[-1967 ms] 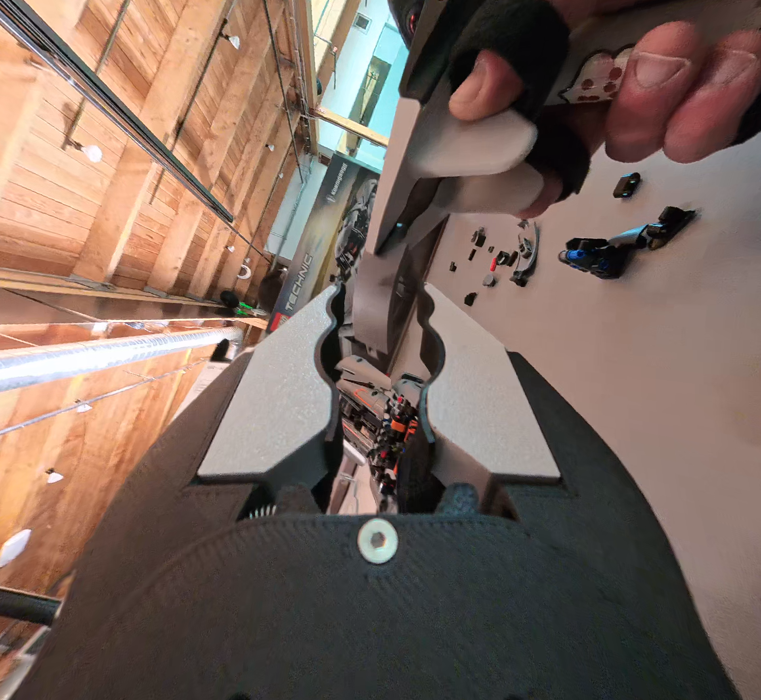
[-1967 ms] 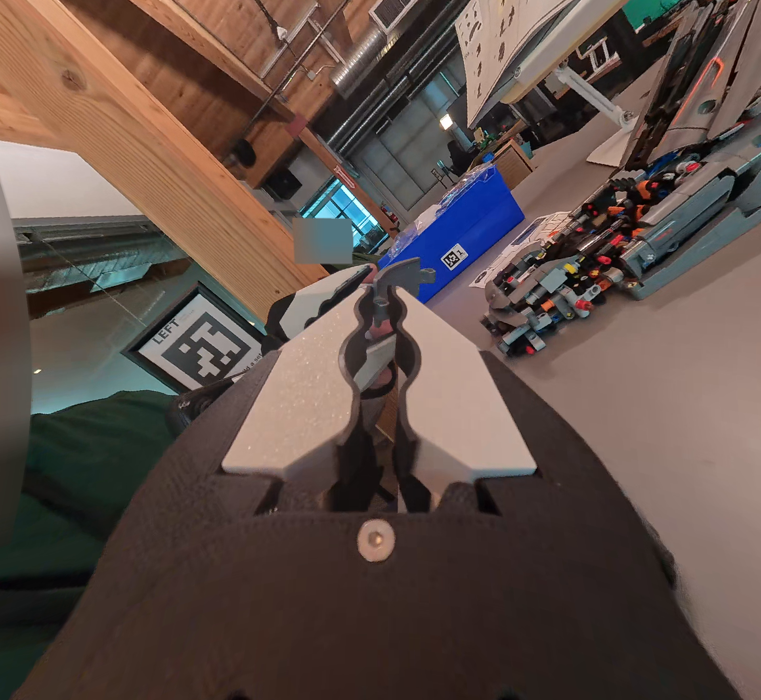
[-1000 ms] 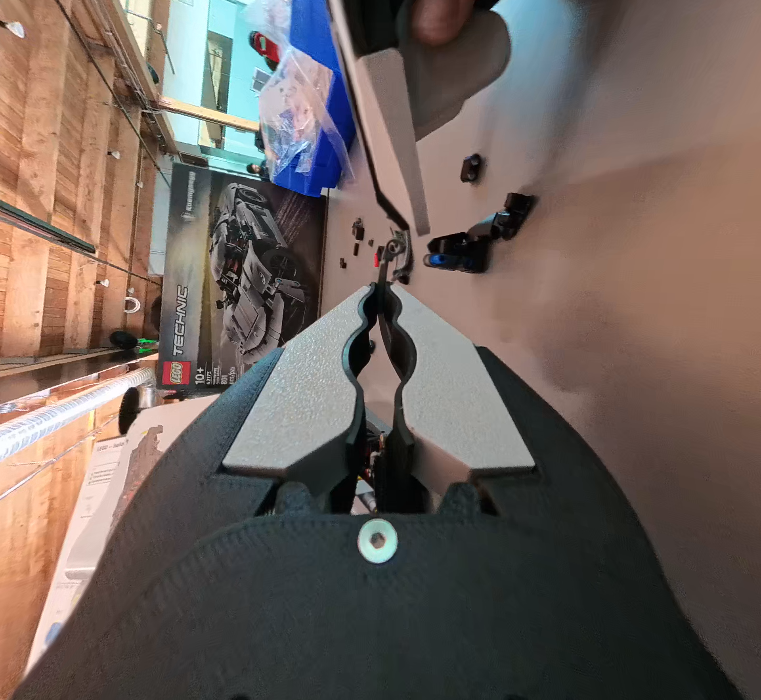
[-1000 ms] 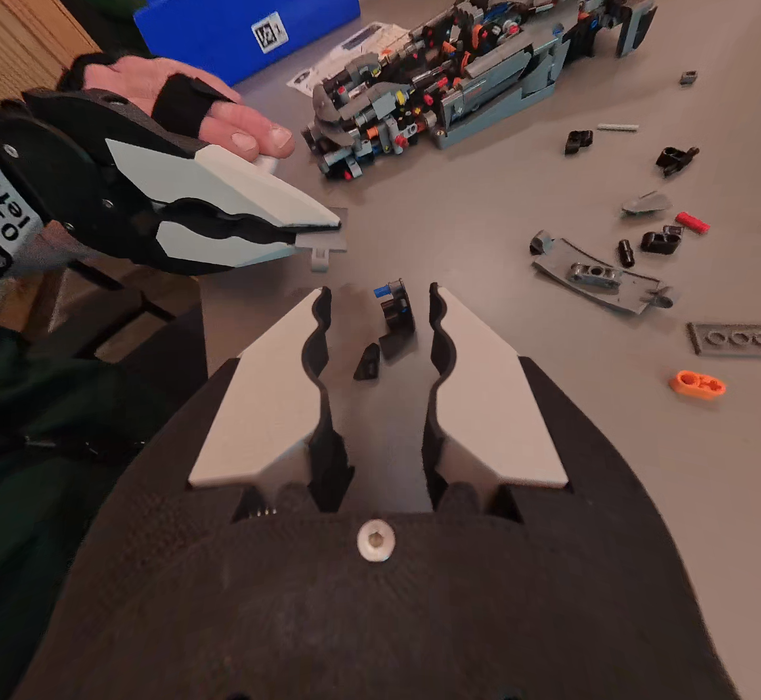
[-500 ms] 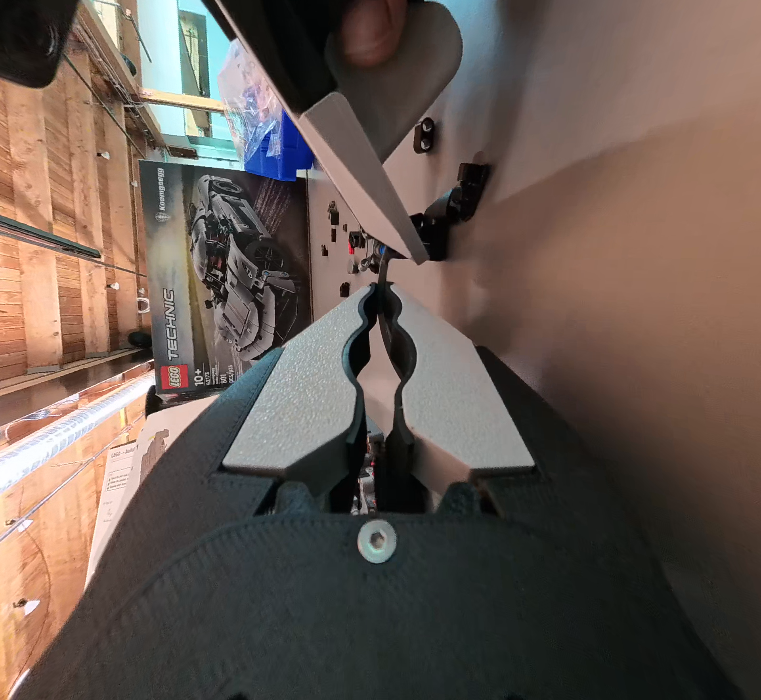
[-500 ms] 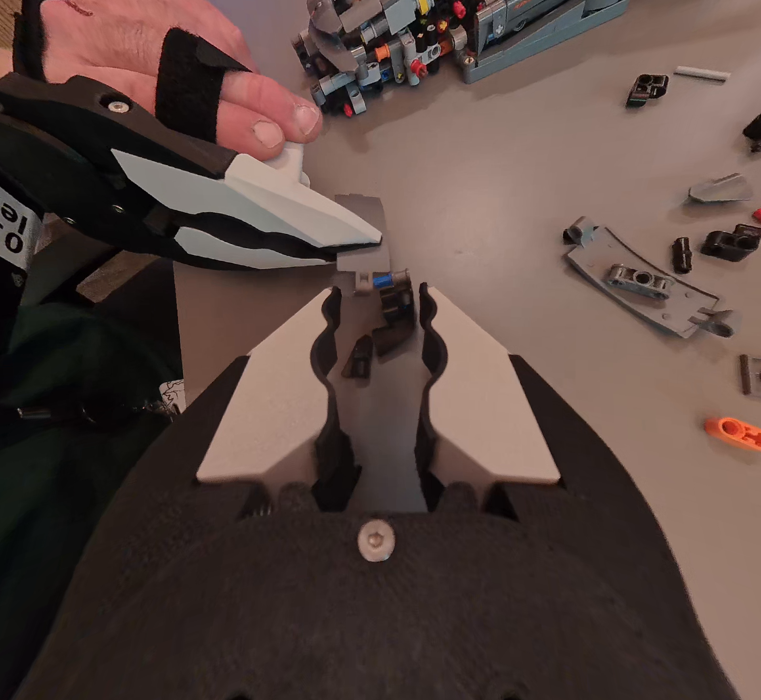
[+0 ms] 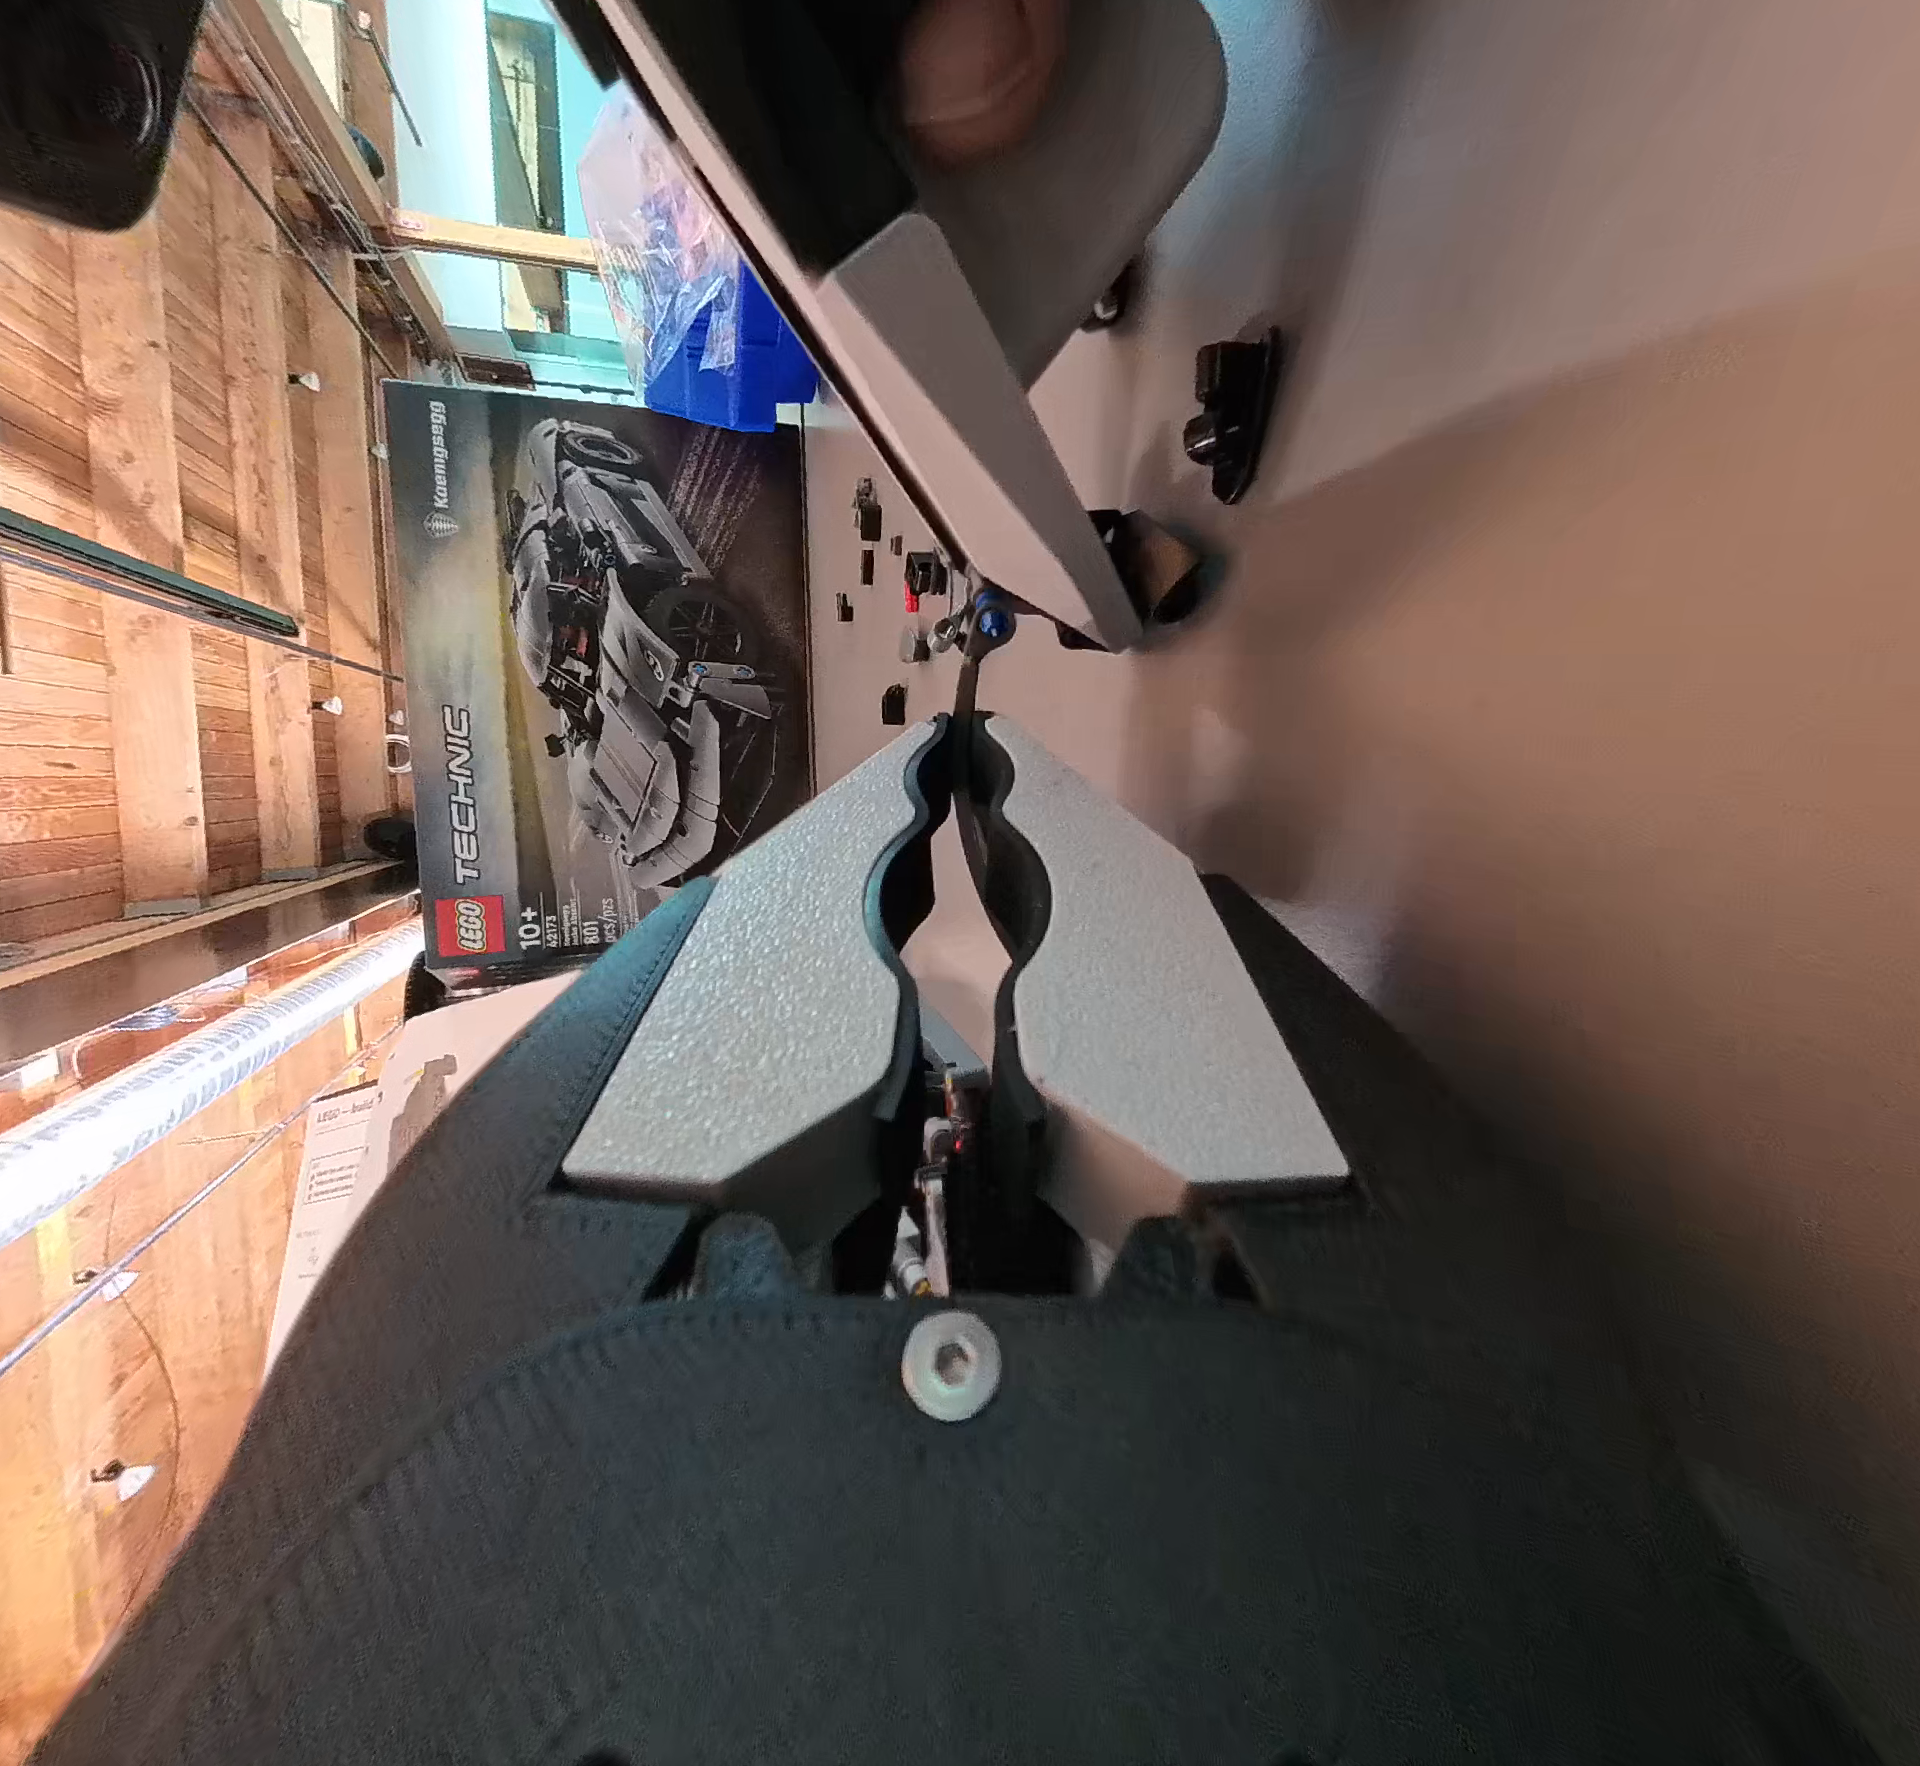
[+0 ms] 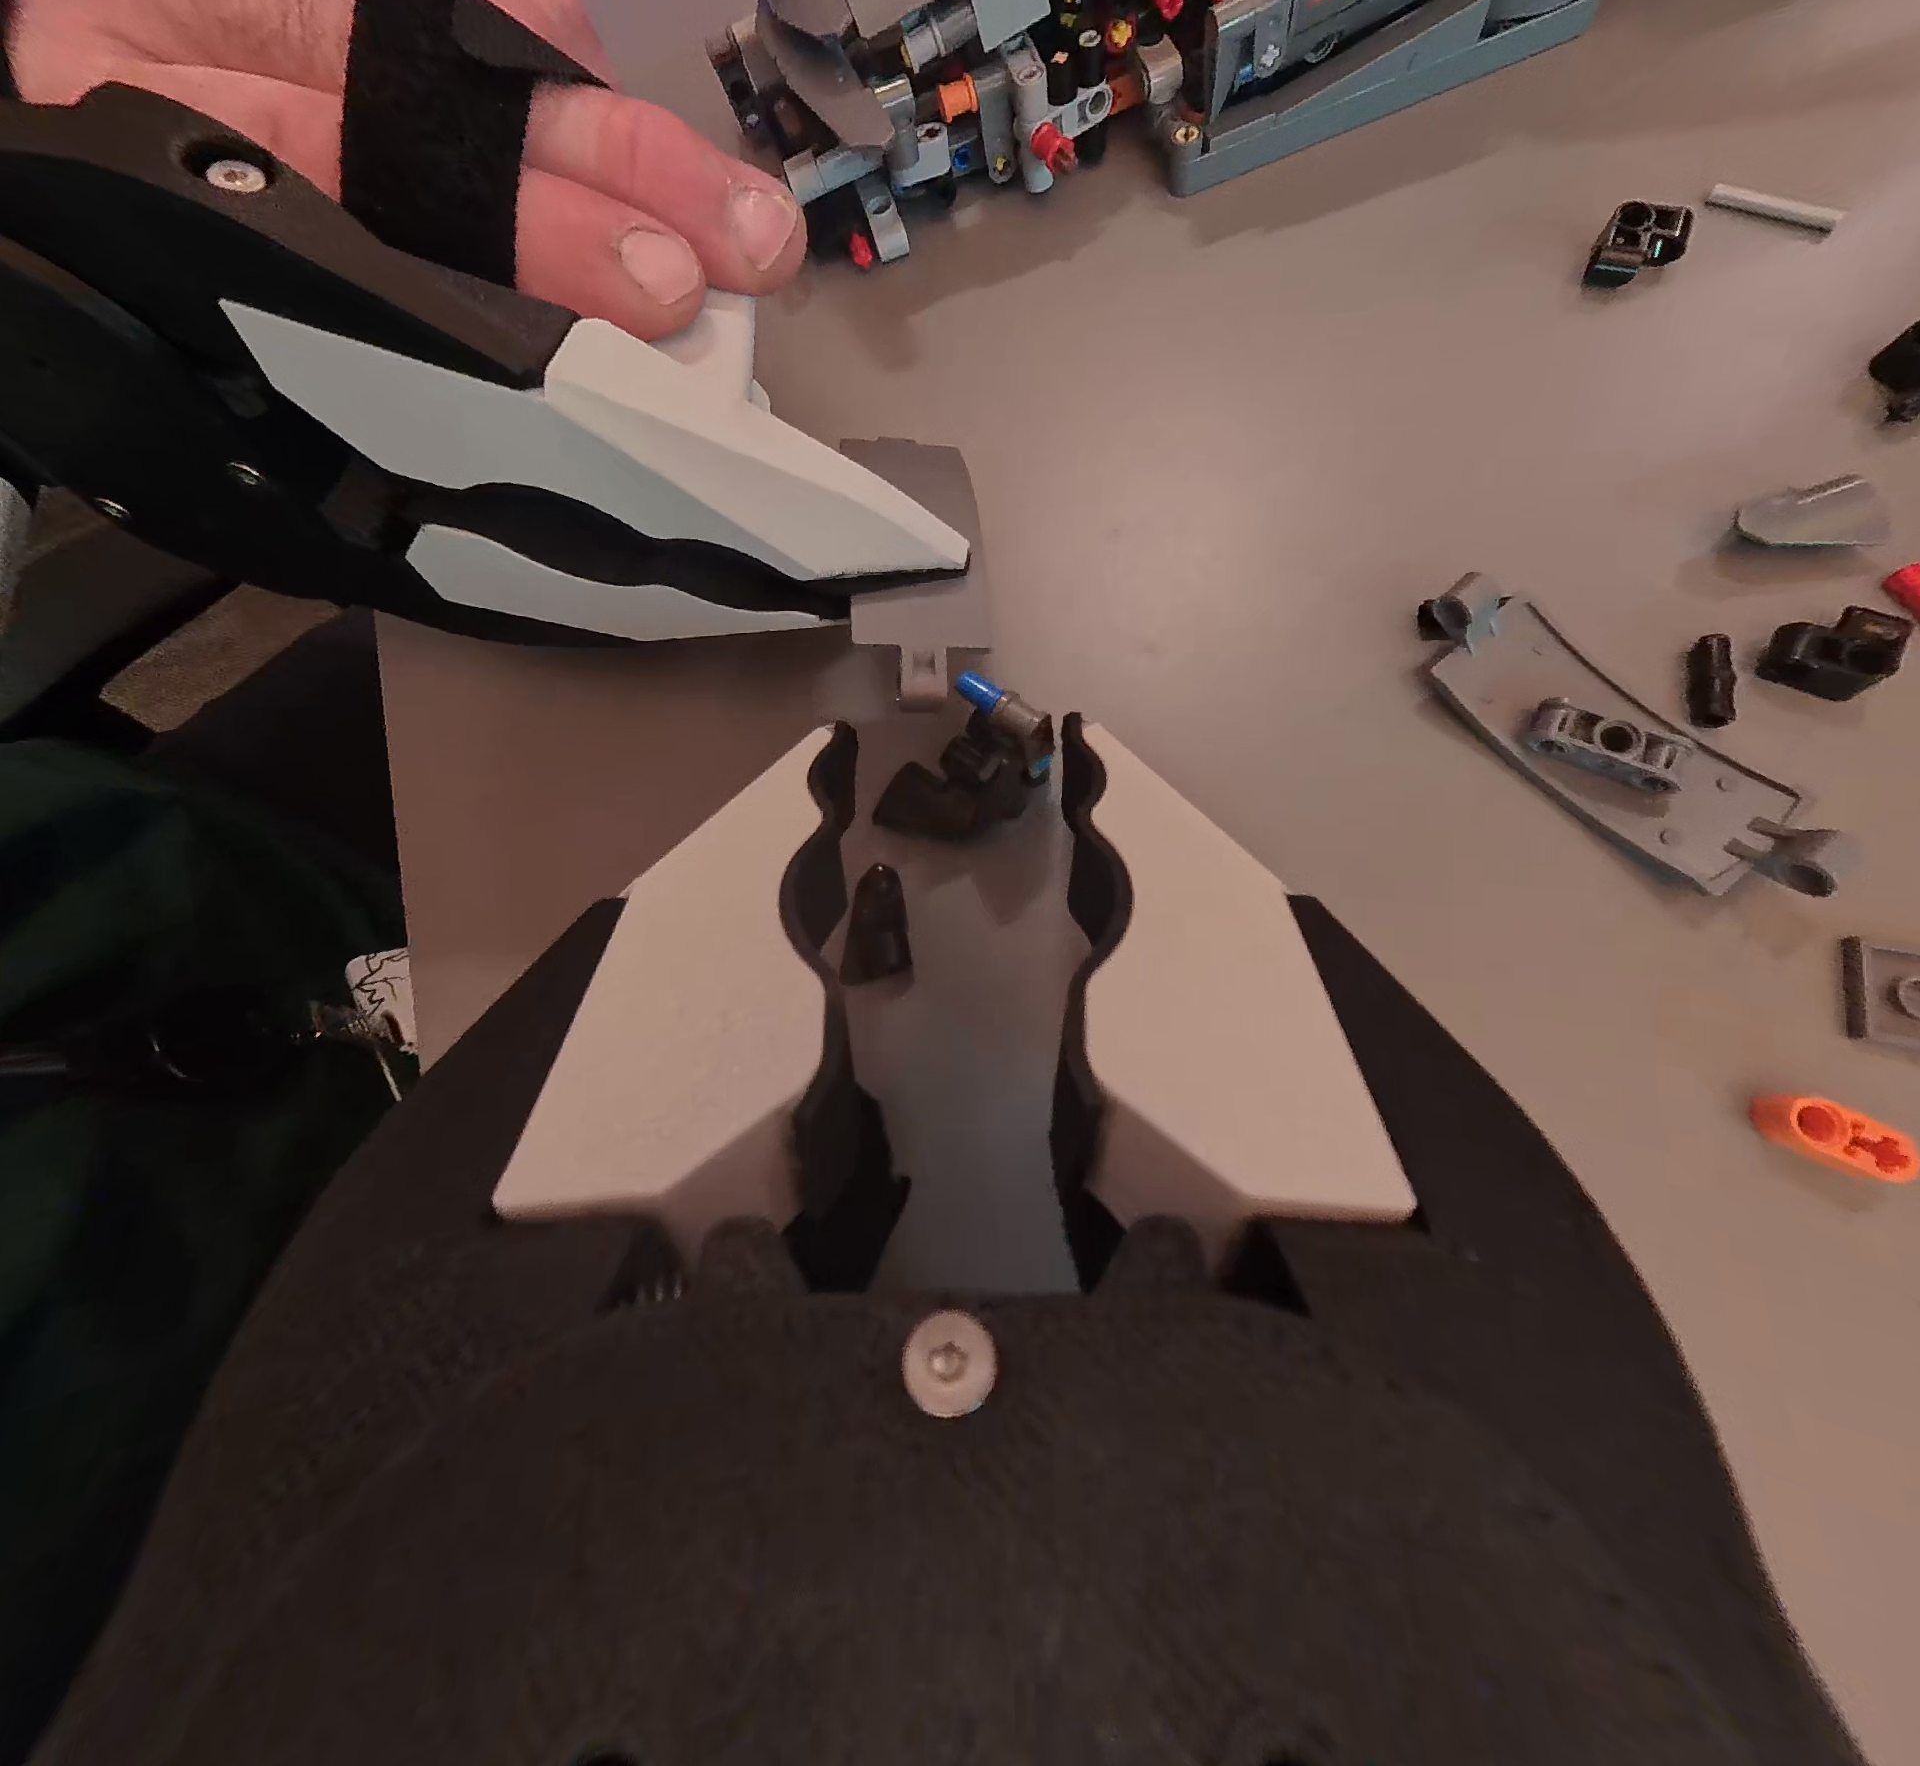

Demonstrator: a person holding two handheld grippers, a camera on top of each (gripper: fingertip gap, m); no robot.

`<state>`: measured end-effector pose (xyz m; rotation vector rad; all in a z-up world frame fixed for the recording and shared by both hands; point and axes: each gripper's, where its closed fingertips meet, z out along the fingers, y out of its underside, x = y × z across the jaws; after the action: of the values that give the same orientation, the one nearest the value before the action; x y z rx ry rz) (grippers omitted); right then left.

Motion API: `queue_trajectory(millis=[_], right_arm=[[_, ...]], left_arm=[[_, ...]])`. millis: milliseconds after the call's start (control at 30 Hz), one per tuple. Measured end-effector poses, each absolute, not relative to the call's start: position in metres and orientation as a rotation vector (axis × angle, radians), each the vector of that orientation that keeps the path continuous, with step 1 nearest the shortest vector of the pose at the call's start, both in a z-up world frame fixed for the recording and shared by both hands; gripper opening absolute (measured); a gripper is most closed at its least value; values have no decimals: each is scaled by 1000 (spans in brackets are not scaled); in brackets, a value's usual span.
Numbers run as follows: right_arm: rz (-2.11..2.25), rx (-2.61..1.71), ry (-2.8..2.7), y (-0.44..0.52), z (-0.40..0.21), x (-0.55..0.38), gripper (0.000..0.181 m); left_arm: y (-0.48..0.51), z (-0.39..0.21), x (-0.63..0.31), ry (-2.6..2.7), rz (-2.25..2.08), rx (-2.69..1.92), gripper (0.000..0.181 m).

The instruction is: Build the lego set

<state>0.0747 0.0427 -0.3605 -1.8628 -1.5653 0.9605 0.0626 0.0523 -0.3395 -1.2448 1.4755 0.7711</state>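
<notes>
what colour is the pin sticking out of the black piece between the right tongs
Blue pin on the black piece; the right wrist view shows it best.

Beside the matt grey tabletop (image 8: 1299,428), the partly built grey plastic car model (image 8: 1195,12) shows smooth, faintly glossy bricks. The right gripper (image 8: 951,740) has grainy pale fingers (image 8: 1226,1020) on a ribbed matt black body; the left gripper (image 8: 914,578) pinches a smooth grey plastic panel (image 8: 920,511). Behind stands a glossy cardboard box (image 7: 592,667) against rough wooden planks (image 7: 125,573).
</notes>
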Motion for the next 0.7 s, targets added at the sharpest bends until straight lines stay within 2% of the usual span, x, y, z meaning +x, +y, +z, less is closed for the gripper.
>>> queue_trajectory(millis=[700], right_arm=[[880,-1856,-1589,41,-363,67,40]], left_arm=[[57,-341,61,1527,760,-1180,0]])
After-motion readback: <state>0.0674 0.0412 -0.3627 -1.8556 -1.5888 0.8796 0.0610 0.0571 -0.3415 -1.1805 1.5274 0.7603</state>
